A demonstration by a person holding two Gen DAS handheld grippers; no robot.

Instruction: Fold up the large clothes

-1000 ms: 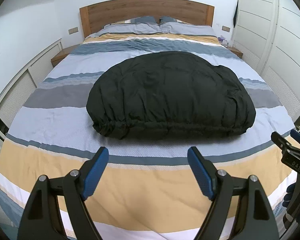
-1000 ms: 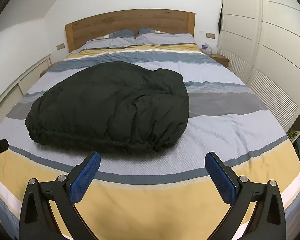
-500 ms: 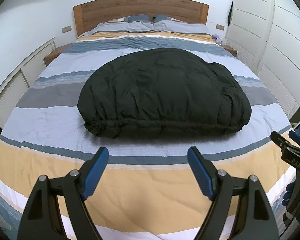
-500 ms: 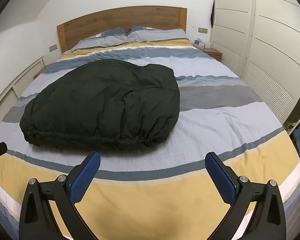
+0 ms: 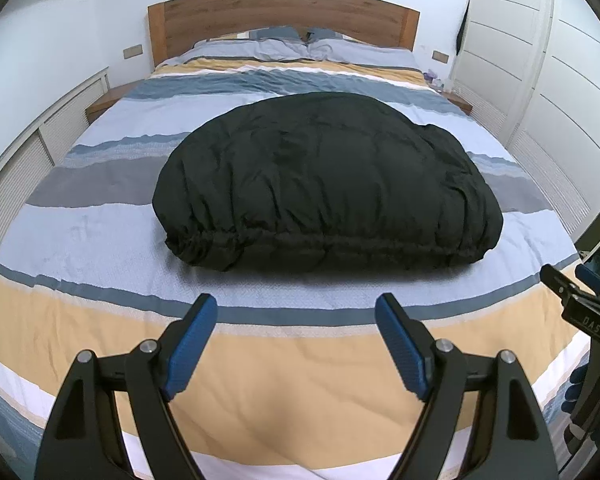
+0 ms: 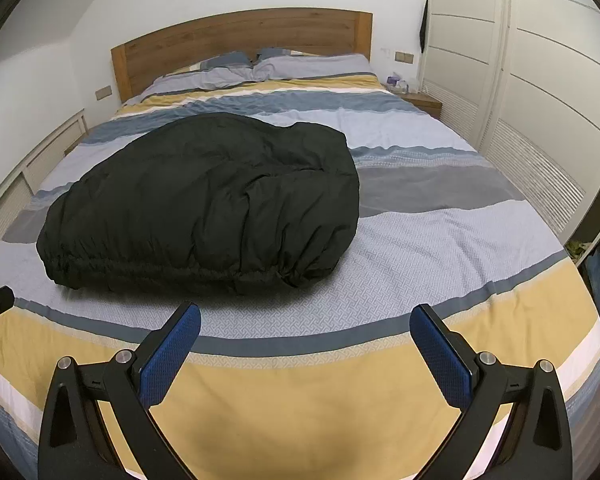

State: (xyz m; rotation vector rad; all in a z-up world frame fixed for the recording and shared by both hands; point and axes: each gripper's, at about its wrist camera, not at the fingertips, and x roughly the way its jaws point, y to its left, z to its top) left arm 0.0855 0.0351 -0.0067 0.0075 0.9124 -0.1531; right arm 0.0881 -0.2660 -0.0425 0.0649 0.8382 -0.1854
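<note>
A bulky black padded garment (image 5: 328,184), folded into a rounded mound with a gathered elastic hem along its near edge, lies in the middle of a wide bed with a blue, grey, white and yellow striped cover (image 5: 100,320). The left gripper (image 5: 296,340) hangs over the yellow stripe, blue pads wide apart with nothing between them. The right gripper (image 5: 580,292) shows at the right edge (only partly). A wooden headboard (image 5: 284,16) stands behind two pillows.

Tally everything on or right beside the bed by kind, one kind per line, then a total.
Black padded garment: 1
Pillows, and: 2
Striped bedcover: 1
Wooden nightstands, and: 2
Total: 6
</note>
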